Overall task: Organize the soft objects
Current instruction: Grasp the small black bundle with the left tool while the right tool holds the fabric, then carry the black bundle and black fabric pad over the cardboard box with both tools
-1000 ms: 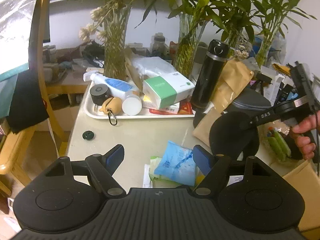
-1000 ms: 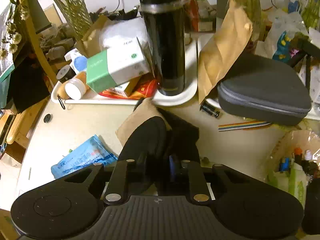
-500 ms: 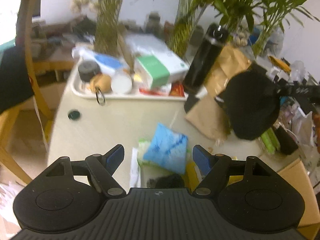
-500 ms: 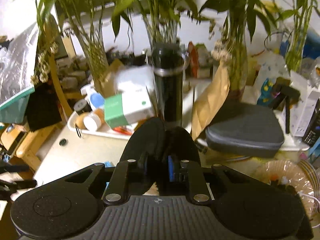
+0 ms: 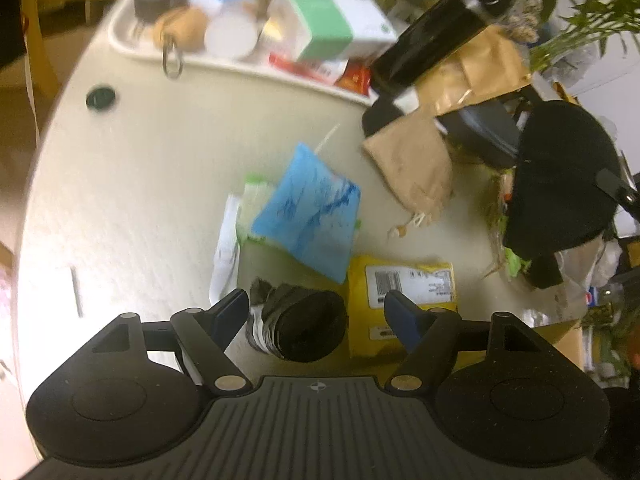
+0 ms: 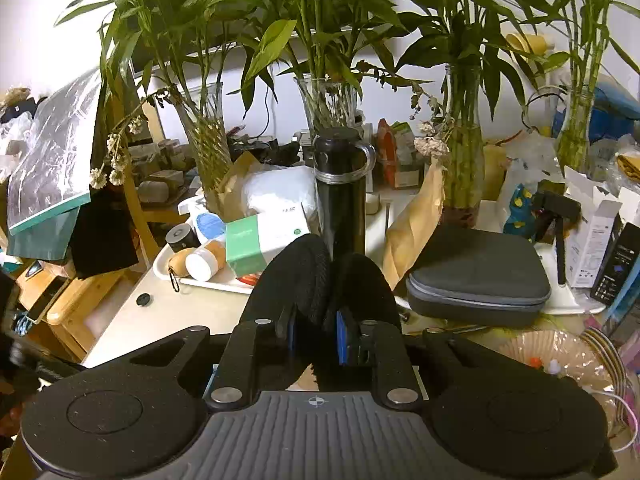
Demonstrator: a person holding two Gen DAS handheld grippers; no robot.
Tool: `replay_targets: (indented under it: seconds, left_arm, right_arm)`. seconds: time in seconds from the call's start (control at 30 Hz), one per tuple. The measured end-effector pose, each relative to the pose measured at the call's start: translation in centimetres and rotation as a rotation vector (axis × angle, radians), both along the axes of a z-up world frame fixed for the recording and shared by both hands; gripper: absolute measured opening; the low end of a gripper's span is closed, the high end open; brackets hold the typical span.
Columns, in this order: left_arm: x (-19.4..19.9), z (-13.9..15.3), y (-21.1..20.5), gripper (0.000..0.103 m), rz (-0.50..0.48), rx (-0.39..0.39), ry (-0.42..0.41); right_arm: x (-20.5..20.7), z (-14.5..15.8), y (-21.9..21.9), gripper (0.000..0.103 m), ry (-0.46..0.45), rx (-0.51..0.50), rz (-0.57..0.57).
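My right gripper (image 6: 314,338) is shut on a black soft pad (image 6: 304,276) and holds it up above the table; the pad also shows at the right of the left wrist view (image 5: 560,176). My left gripper (image 5: 316,312) is open and empty, hovering over the near table edge. Between its fingers lies a black-and-white bundle (image 5: 296,324). Just beyond are a blue soft packet (image 5: 308,212), a yellow packet (image 5: 404,288) and a tan cloth pouch (image 5: 412,164).
A white tray (image 5: 120,40) with a green-white box (image 6: 260,244), bottles and a black flask (image 6: 340,188) stands at the table's far side. A grey zip case (image 6: 476,276) lies right. Vases of bamboo (image 6: 328,100) line the back. A wooden chair (image 6: 56,300) stands left.
My right gripper has lifted the black pad up off the table and levelled out. My left gripper has tilted down and pulled back, bringing the bundle and yellow packet into view.
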State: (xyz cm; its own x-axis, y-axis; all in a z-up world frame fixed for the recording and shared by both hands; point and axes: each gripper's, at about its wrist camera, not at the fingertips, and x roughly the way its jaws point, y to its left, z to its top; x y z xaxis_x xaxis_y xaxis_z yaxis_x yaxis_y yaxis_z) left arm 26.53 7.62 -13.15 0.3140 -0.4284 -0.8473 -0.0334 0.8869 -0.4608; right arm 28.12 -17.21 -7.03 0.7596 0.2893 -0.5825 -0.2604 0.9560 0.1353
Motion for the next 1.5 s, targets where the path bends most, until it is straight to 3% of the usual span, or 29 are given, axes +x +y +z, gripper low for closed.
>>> replay_targets:
  seconds: [0.27,0.3,0.37,0.6,0.83,1.1,1.23,1.5]
  left_arm:
    - [1.1,-1.4,-0.2,0.073,0.001,0.008,0.104]
    - [1.1,-1.6,-0.3,0.072,0.005,0.016,0.116]
    - [1.2,-1.8,-0.4,0.057,-0.002,0.011,0.134]
    - [1.1,-1.6,-0.8,0.048,-0.013,0.059,0.106]
    - [0.1,0.8,-0.7,0.046,0.011,0.069,-0.034]
    - [-2.1,4.6,-1.0,0.046,0.028,0.1,-0.274]
    - [-3.0,6.2,-1.0,0.046,0.034,0.099,-0.392]
    - [-5.2,8.5,-1.6,0.046,-0.009,0.044,-0.54]
  right_arm:
    - [-0.9,-0.1,-0.6,0.022,0.0,0.003,-0.005]
    - [-1.0,-0.1,-0.6,0.022,0.0,0.004,-0.005]
    - [-1.0,-0.1,-0.6,0.022,0.0,0.001,-0.005]
    - [-1.1,-0.4,-0.5,0.022,0.009,-0.016,-0.005]
    - [-1.0,-0.5,-0.7,0.022,0.014,-0.016,-0.016]
    - [-1.8,0.3,-1.6,0.022,-0.015,0.012,-0.057]
    - [-2.3,1.0,-2.7,0.022,-0.044,0.072,-0.086]
    - [-3.6,1.8,-4.7,0.022,-0.051,0.204,-0.045]
